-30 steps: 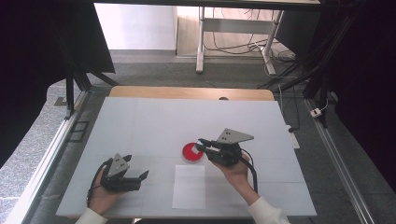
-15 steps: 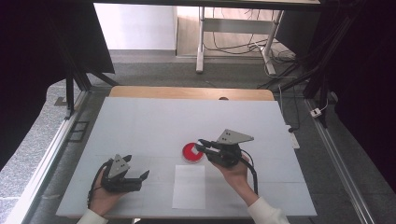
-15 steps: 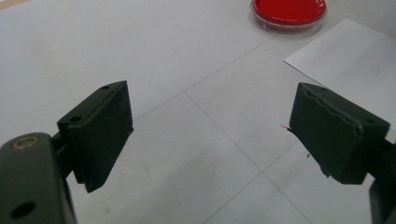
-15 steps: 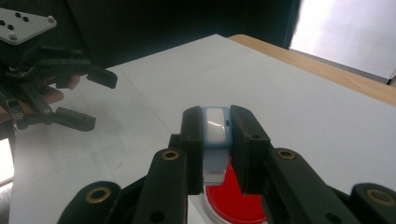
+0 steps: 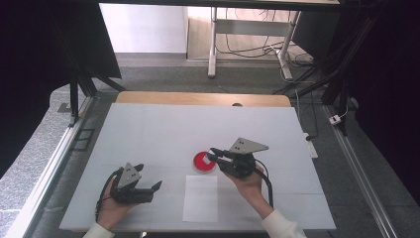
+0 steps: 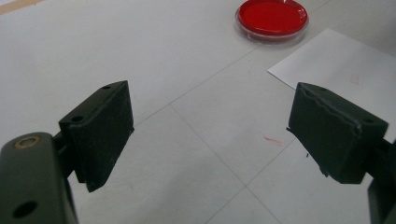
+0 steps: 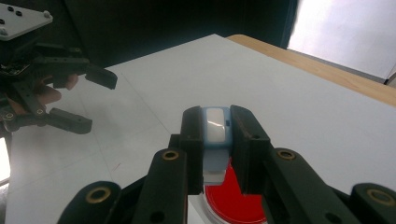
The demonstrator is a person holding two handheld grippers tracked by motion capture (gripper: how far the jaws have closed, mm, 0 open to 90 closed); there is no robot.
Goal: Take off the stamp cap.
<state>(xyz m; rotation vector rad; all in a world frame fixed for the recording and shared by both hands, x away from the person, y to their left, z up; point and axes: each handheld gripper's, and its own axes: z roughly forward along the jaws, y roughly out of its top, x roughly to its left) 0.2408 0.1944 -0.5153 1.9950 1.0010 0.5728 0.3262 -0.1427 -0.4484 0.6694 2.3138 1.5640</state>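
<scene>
A: Where's the blue-and-white tube [image 7: 215, 135]?
B: Clamped in the right gripper [image 7: 216, 140], right above the red dish [image 5: 203, 161].
A: And the left gripper [image 5: 148, 184]?
B: Jaws wide apart, empty, well left of that dish, beside the paper sheet [image 5: 200, 197].

Looks like a lab or test bay set up for recording. Shown by a white table [image 5: 148, 129] with a wooden far edge, framed by black metal struts [image 5: 79, 84] and dark curtains [image 5: 29, 59] at both sides. Grey carpet [image 5: 163, 74] beyond, with loose cables [image 5: 252, 47] under a bare desk frame [image 5: 213, 44], and a power strip [image 5: 311, 147] by the table's right edge. On the table, a red-filled petri dish [image 5: 202, 161] and a white sheet [image 5: 200, 197], both lab-like.
</scene>
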